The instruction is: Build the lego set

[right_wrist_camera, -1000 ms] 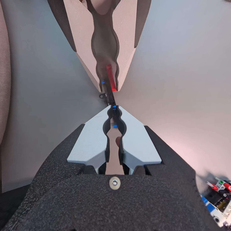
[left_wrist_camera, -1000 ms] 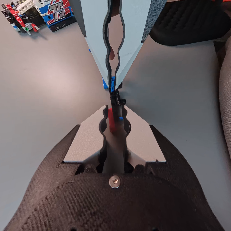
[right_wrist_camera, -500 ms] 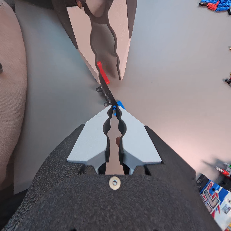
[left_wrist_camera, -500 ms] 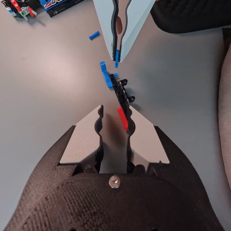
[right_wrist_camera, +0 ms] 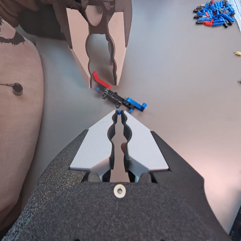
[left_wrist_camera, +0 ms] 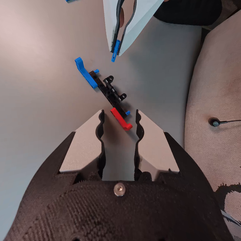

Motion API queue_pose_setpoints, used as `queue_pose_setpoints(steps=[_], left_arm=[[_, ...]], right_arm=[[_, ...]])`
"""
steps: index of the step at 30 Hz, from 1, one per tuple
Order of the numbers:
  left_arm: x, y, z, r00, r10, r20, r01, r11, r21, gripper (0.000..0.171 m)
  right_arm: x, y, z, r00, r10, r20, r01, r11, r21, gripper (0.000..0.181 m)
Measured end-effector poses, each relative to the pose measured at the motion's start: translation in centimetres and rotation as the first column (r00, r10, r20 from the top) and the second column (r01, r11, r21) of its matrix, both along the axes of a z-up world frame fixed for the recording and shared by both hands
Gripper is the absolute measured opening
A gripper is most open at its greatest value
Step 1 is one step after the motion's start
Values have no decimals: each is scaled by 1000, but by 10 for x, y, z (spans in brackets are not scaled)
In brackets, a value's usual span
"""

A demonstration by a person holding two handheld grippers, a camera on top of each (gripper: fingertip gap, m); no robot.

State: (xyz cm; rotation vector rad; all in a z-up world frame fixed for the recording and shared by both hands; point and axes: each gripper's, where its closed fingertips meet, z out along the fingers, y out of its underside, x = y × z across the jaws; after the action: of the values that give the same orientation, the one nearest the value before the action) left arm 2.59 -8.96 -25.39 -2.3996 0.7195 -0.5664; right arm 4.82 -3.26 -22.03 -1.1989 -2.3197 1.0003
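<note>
A small lego assembly (left_wrist_camera: pixel 108 92) lies flat on the grey table: a black beam with a blue bent piece (left_wrist_camera: pixel 85 73) at one end and a red bent piece (left_wrist_camera: pixel 121 119) at the other. It also shows in the right wrist view (right_wrist_camera: pixel 117 99). My left gripper (left_wrist_camera: pixel 119 110) is open and empty, its jaws on either side of the red end. My right gripper (right_wrist_camera: pixel 119 111) is shut on a small blue pin (right_wrist_camera: pixel 119 112). In the left wrist view the right gripper (left_wrist_camera: pixel 115 52) hangs above the blue end, with the pin (left_wrist_camera: pixel 116 50) sticking out of its tips.
A heap of blue, red and black lego parts (right_wrist_camera: pixel 215 14) lies at the table's far right. A person's beige clothed body (left_wrist_camera: pixel 215 117) borders the table edge. Small loose bits (right_wrist_camera: pixel 237 53) lie at the right edge.
My left gripper opened and let go of the assembly, which now lies on the table. My right gripper pulled back from it, still holding the blue pin.
</note>
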Motion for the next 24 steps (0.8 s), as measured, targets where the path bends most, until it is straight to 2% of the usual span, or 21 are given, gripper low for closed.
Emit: queue_pose_setpoints(steps=[3,8,11,13,16,19,22,24], left_arm=[[-2,-2,-3,997,24,-72,-23,1000,8,46],[-18,-3,-8,969,80,-232,-72,997,41,40],[-17,-5,-7,969,87,-232,-78,996,49,34],[-16,-5,-7,970,79,-228,-67,996,57,23],[-19,-1,-7,966,85,-243,-67,994,82,22],[-26,10,-5,949,103,-299,-52,983,174,22],[-39,22,-2,890,112,-442,31,952,305,22],[-52,31,1,801,141,-582,122,913,389,22]], right_arm=[[-14,-13,-3,999,6,-32,-5,1000,14,3],[-18,-16,-19,1000,17,3,-17,997,80,3],[-14,-14,-19,1000,14,3,-14,997,78,3],[-12,-16,-20,1000,17,1,-17,997,80,3],[-9,-16,-19,1000,22,-1,-22,996,91,3],[-6,-17,-19,1000,21,-6,-20,996,87,3],[-6,-15,-16,1000,10,-27,-8,996,92,3],[-9,-11,-5,998,-9,-62,14,997,75,3]])
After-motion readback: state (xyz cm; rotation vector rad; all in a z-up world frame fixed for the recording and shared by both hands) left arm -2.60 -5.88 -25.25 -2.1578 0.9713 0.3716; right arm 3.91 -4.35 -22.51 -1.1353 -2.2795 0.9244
